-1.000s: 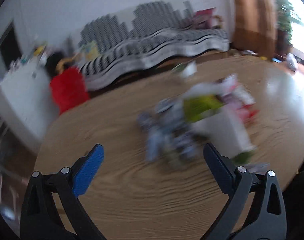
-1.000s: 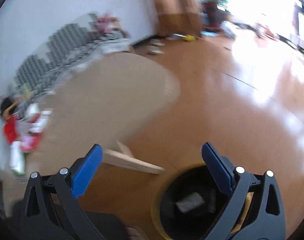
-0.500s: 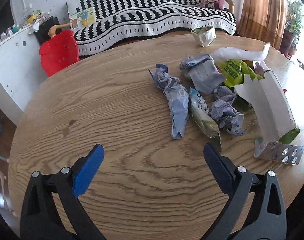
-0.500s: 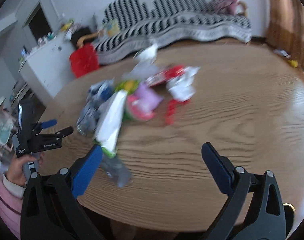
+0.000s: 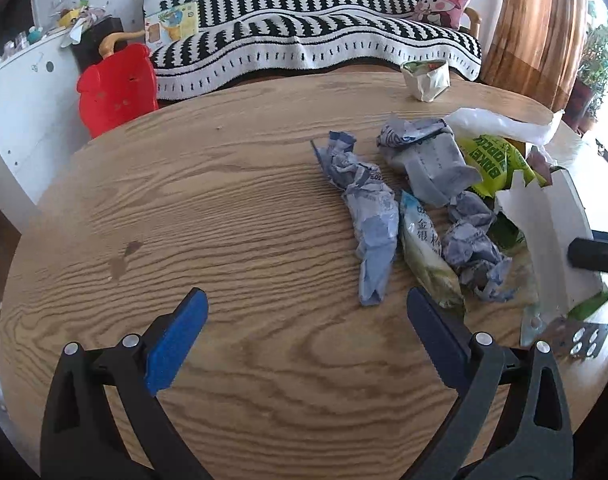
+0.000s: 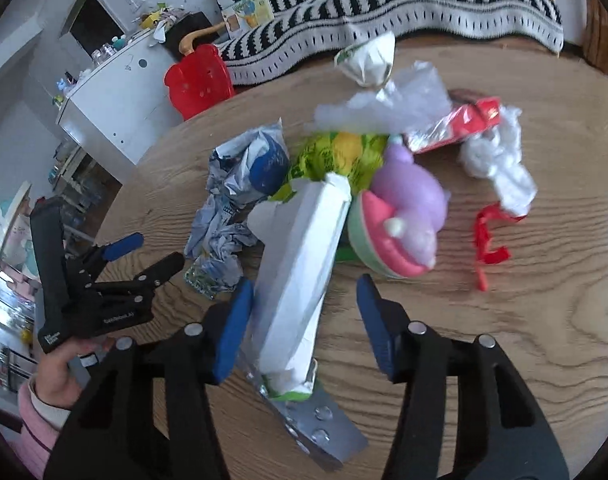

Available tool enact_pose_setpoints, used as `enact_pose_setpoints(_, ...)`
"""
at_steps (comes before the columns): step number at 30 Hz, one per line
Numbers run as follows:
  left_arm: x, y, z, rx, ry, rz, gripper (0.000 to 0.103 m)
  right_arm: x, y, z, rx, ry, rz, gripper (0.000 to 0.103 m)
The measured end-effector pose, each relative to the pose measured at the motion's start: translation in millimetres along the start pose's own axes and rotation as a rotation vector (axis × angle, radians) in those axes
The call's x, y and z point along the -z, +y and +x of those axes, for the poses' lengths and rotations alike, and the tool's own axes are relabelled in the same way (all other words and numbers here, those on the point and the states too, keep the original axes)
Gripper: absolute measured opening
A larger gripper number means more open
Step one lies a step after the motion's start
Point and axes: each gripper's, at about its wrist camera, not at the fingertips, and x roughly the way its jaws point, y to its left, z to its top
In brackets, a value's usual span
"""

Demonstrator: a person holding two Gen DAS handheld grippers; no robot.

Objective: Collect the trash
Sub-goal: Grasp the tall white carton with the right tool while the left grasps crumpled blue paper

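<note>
- Wood-grained round table [image 5: 240, 208] carries a heap of trash toward its right side in the left wrist view: a crumpled blue-grey wrapper [image 5: 369, 216], a pale green snack packet [image 5: 425, 252], a lime-green bag [image 5: 499, 160] and a folded white carton [image 6: 300, 264].
- Left gripper [image 5: 305, 316] hangs over bare table with its jaws spread wide and nothing between them; the crumpled blue-grey wrapper lies just beyond them.
- Right gripper [image 6: 304, 304] has just been closing its jaws, and the white carton stands between them. The blue left pad looks to be against the carton's side, though blur makes contact uncertain; the right pad is clearly apart from it.
- A silver blister pack [image 6: 315, 424] lies under the carton's near end.
- A purple and pink toy [image 6: 403, 216] rests just right of the carton, with a red ribbon [image 6: 489, 248] further right.
</note>
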Motion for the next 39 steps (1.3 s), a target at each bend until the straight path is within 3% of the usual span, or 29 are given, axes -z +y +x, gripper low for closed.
enact_pose_setpoints(1, -2.4, -3.2, 4.1, -0.001, 0.005, 0.008, 0.097, 0.4, 0.4, 1.4, -0.001, 0.000, 0.000, 0.049)
enact_pose_setpoints(2, -4.2, -6.2, 7.4, -0.005, 0.009, 0.016, 0.097, 0.5, 2.1, 3.2, -0.001, 0.001, -0.009, 0.035)
enact_pose_setpoints(5, -10.6, -16.5, 18.8, -0.036, 0.010, 0.050, 0.097, 4.6, 7.8, -9.0, 0.021, -0.061, -0.066, 0.030)
enact_pose_setpoints(8, -14.1, -21.0, 28.2, -0.005, 0.017, 0.058, 0.092, 6.9, 11.4, -28.4, 0.045, -0.150, -0.107, 0.030)
enact_pose_setpoints(10, -17.0, -17.5, 29.9, 0.066, 0.011, 0.021, 0.069, 8.8, 7.6, -41.7, 0.046, -0.201, -0.105, 0.030)
enact_pose_setpoints(11, -18.2, -17.6, 29.7, 0.052, 0.005, 0.025, 0.062, 8.9, 4.7, -45.6, 0.046, -0.212, -0.101, 0.030)
enact_pose_setpoints(13, -19.6, -18.2, 28.5, 0.066, -0.004, 0.037, 0.035, 11.2, -2.1, -51.2, 0.044, -0.217, -0.090, 0.030)
enact_pose_setpoints(15, -19.8, -18.8, 27.9, 0.062, -0.006, 0.035, 0.022, 12.7, -8.4, -52.8, 0.038, -0.210, -0.074, 0.030)
enact_pose_setpoints(22, -19.8, -5.6, 21.2, 0.124, -0.001, -0.078, 0.019, 17.7, -18.6, -63.8, 0.081, -0.229, -0.075, 0.030)
enact_pose_setpoints(39, -9.5, 2.1, -2.8, 0.124, -0.048, -0.100, 0.019, 25.5, -24.2, -70.7, 0.154, -0.241, -0.073, 0.030)
